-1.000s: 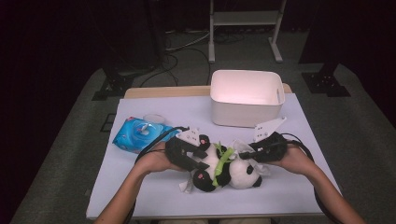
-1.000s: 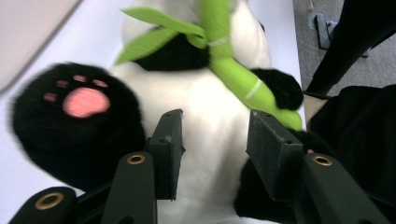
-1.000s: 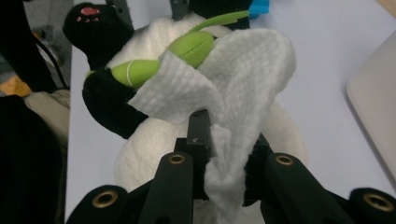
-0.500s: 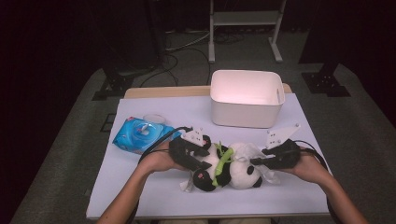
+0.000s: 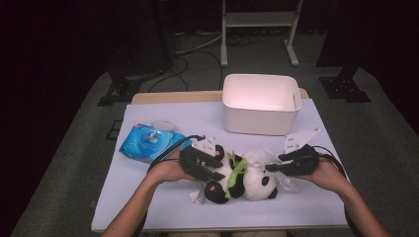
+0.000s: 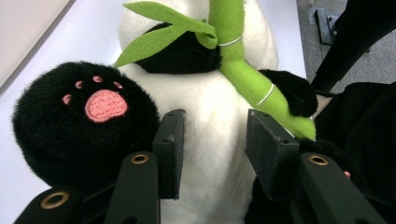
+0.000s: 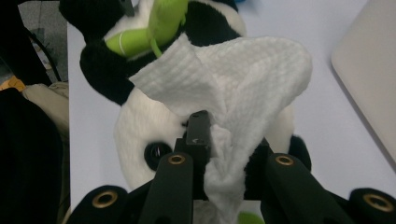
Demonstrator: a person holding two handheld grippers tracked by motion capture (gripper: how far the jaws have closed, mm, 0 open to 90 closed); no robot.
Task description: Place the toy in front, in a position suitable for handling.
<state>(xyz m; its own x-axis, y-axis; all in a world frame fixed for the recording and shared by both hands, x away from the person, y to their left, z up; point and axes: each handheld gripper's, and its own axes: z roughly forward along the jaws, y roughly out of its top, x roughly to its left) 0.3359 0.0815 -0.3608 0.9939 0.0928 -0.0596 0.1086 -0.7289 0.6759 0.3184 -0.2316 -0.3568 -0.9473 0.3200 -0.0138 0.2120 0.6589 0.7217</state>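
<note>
A black-and-white plush panda (image 5: 247, 180) lies on its back on the white table, clutching a green bamboo stalk (image 6: 243, 79). My left gripper (image 5: 217, 170) comes in from the left and straddles its white belly (image 6: 210, 154). Both pads press into the fur, and the jaws have just been closing. A black foot with a pink paw print (image 6: 84, 126) bulges beside the left jaw. From the right, my right gripper (image 7: 229, 140) is shut on a white wipe (image 7: 233, 79), which drapes over the panda's head (image 7: 140, 130).
A white plastic bin (image 5: 257, 121) stands at the back right of the table (image 5: 173, 118). A blue wipes pack (image 5: 148, 140) lies to the left, just behind my left hand. Dark floor, cables and a metal stand lie beyond the far edge.
My right gripper has slid a little to the right over the panda's head, taking the wipe with it. The left gripper stays on the panda's body.
</note>
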